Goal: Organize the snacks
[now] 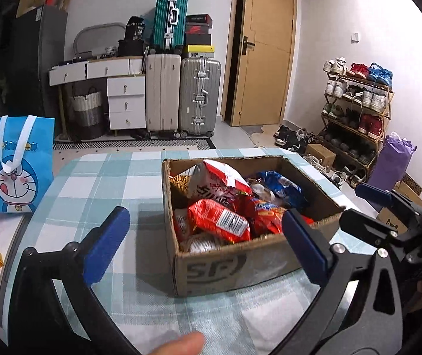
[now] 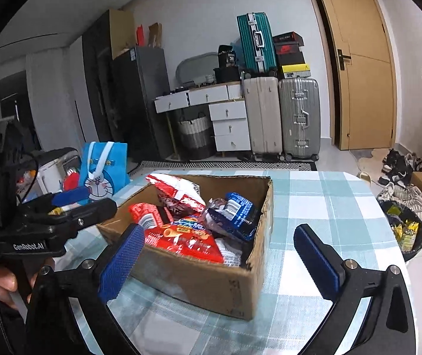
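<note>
On the checked tablecloth (image 1: 98, 183), in the left wrist view, a cardboard box (image 1: 225, 269) sits at centre frame, packed with snack bags: a red packet (image 1: 219, 220) toward the near side, a blue one (image 1: 281, 185) toward the far right corner, a red-and-white bag (image 1: 222, 177) standing up at the back. The left gripper (image 1: 208, 245) hangs just short of the box with its blue pads spread wide and nothing between them; the near wall of the box falls between the two fingers in the picture. At right edge the right gripper (image 1: 373, 198) pokes in, also empty. A blue cartoon tote (image 1: 18, 165) stands at left (perhaps where spare snacks came from, though I cannot tell).

From the right wrist view, the box (image 2: 211, 284) lies left of centre, its corner pointing toward the camera. The right gripper (image 2: 219, 263) is wide apart and bare, one pad overlapping the box's near left wall, the other over open cloth. The left gripper (image 2: 63, 204) shows at left, held by a hand (image 2: 6, 284). Snacks look gathered in the box so they stay together; both claws seem clear of it.
</note>
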Tool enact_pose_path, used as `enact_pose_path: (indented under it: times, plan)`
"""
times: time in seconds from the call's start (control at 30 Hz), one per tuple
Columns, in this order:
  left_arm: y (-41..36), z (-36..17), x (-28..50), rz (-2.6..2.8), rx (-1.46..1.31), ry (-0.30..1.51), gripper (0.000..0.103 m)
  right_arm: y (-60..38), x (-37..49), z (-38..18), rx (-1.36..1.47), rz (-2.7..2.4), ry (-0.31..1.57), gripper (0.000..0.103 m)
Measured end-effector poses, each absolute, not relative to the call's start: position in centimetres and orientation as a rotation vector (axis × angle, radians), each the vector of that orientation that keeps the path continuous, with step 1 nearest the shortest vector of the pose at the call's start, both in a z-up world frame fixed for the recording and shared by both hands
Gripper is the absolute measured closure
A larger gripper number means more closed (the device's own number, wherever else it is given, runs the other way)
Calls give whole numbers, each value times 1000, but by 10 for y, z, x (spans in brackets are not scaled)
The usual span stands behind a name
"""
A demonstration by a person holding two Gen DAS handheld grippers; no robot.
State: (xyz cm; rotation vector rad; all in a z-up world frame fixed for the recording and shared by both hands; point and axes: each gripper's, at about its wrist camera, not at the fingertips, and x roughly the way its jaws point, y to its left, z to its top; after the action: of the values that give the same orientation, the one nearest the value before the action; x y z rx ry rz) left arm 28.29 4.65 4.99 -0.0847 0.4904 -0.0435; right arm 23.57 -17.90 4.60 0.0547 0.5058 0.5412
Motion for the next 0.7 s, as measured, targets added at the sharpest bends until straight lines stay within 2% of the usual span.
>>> enact_pose_path:
  times: [0.7]
  plan:
    - [39,15,233,-19,-46,415,0,-177,186,24,27,552,414,0]
